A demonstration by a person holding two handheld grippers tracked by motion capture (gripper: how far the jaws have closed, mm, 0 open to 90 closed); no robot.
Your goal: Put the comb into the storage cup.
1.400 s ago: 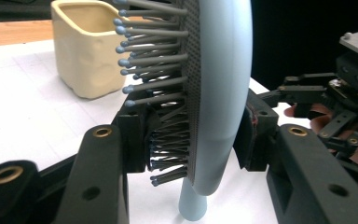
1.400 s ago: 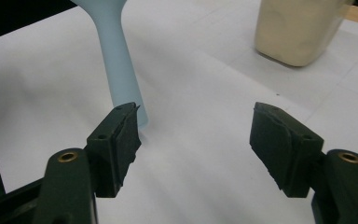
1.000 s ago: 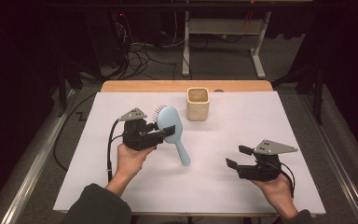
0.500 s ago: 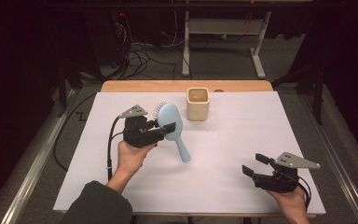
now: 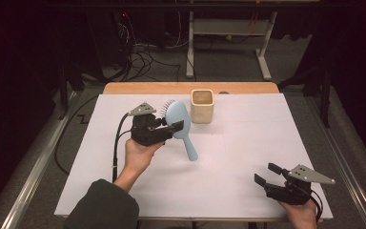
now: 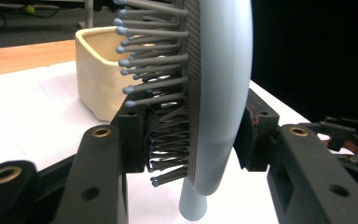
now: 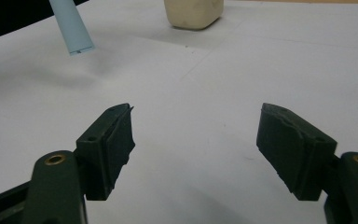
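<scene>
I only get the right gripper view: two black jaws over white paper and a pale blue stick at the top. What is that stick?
Observer: The handle of a light blue plastic hairbrush, lifted off the white paper-covered table.
Operator: What is holding it up?
Observer: The left hand-held gripper, shut on the brush head, one pad on the bristles, one on the smooth back.
Operator: And the cream thing at the top?
Observer: A cream square cup, open-topped, standing upright beyond the brush.
Operator: Where is my gripper?
Observer: The right hand-held gripper sits open near the table's front right corner.
</scene>
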